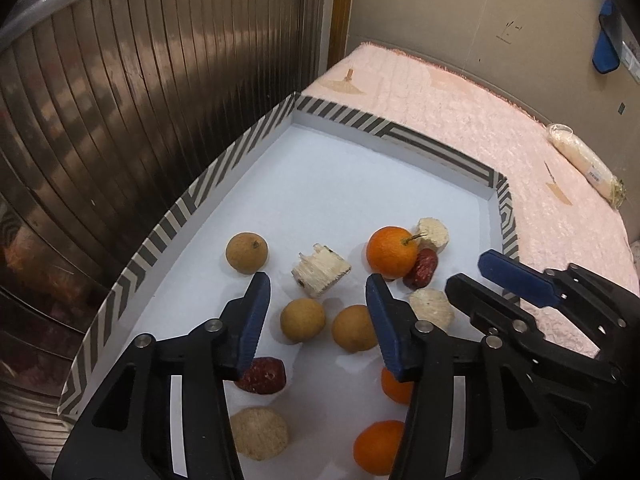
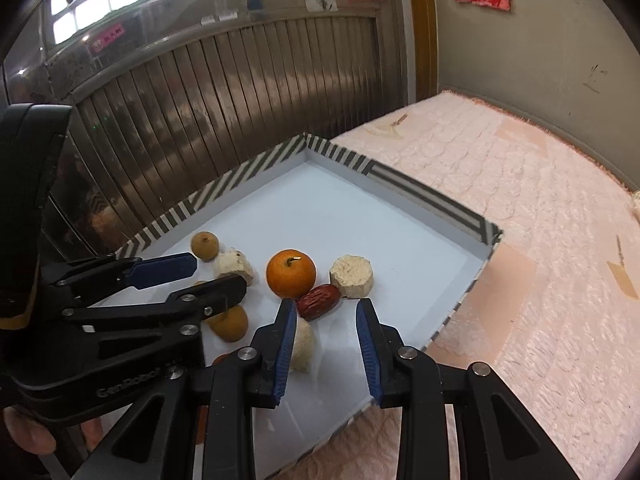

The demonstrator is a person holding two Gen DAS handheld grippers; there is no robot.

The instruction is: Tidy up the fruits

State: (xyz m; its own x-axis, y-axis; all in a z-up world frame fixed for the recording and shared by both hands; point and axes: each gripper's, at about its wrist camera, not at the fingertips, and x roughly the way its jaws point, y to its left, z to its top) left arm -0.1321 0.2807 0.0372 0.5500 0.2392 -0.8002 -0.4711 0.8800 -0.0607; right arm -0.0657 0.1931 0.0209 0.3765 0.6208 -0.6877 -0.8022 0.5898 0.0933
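The fruits lay mixed together in a shallow white cardboard tray with a grey-and-cream striped rim (image 1: 224,168), which rested on a pale pink quilted bed (image 1: 460,112), not a worktop. A stemmed orange tangerine (image 1: 391,253) touched a wrinkled dark red jujube (image 1: 422,267), with a pale fibrous round slice (image 1: 434,233) just behind them; three tan round longans (image 1: 247,252) (image 1: 302,319) (image 1: 354,328) sat apart around a cream jagged chunk (image 1: 320,270), and nearer the camera lay another red jujube (image 1: 264,376), a beige fibrous disc (image 1: 259,433) and two more tangerines (image 1: 376,446), one half hidden. No kind was gathered with its own, so the sorting looked incomplete. The left hand-held gripper (image 1: 318,300) hung with its blue pads spread over the two nearer longans, holding nothing, probably lining up on one. The right hand-held gripper (image 2: 326,320), likewise spread and empty, pointed at the jujube beside the tangerine, its jaws wide enough to take that small fruit without nudging the neighbours.
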